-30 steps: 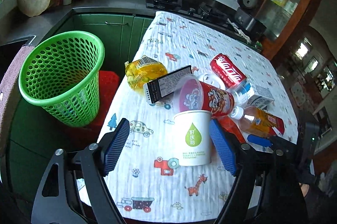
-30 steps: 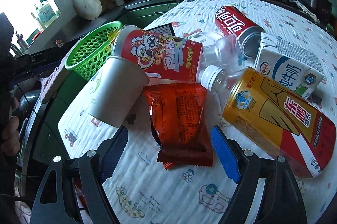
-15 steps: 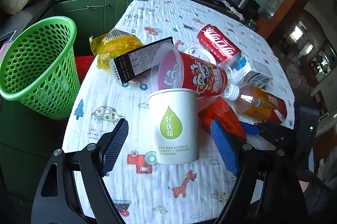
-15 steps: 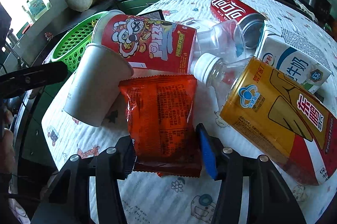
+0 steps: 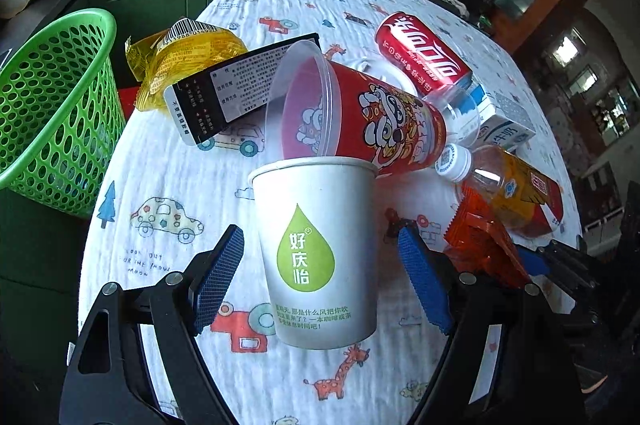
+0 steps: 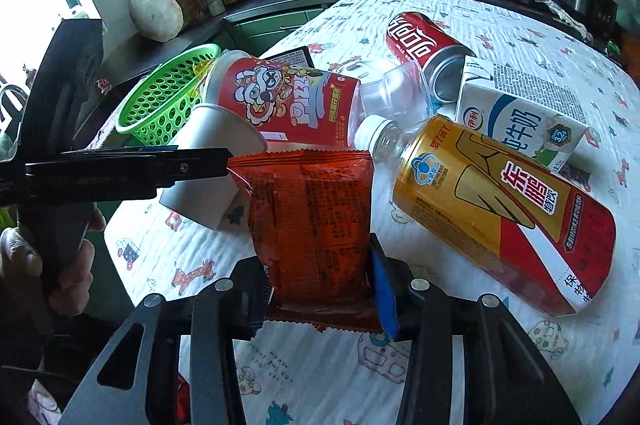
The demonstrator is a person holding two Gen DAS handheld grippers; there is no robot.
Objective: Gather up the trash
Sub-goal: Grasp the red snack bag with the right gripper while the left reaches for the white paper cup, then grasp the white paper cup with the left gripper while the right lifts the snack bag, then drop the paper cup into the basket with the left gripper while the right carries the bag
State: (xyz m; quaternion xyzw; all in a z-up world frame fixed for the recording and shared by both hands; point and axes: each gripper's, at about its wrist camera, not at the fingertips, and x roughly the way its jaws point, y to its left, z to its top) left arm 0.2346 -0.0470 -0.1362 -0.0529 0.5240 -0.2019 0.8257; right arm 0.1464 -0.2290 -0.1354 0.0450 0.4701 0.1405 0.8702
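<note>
A white paper cup (image 5: 316, 253) with a green drop logo lies on the cartoon-print cloth (image 5: 168, 185). My left gripper (image 5: 320, 283) is open around it, both blue pads a little clear of its sides. My right gripper (image 6: 320, 289) is shut on the near end of an orange snack packet (image 6: 312, 217), which also shows at the right of the left wrist view (image 5: 480, 241). Behind lie a red snack cup (image 5: 380, 121), a red cola can (image 5: 420, 53), a milk carton (image 6: 520, 113) and a tea bottle (image 6: 500, 197). The green basket (image 5: 52, 105) stands off the table's left edge.
A yellow packet (image 5: 188, 53) and a black box (image 5: 240, 85) lie near the table's left edge, next to the basket. A clear plastic cup (image 6: 392, 93) sits between the can and the snack cup. Green cabinets and a worktop with a stove are behind. A hand (image 6: 60, 265) holds the left gripper.
My right gripper has closed from open onto the orange packet. My left gripper has come down and forward, so the white cup now sits between its fingers.
</note>
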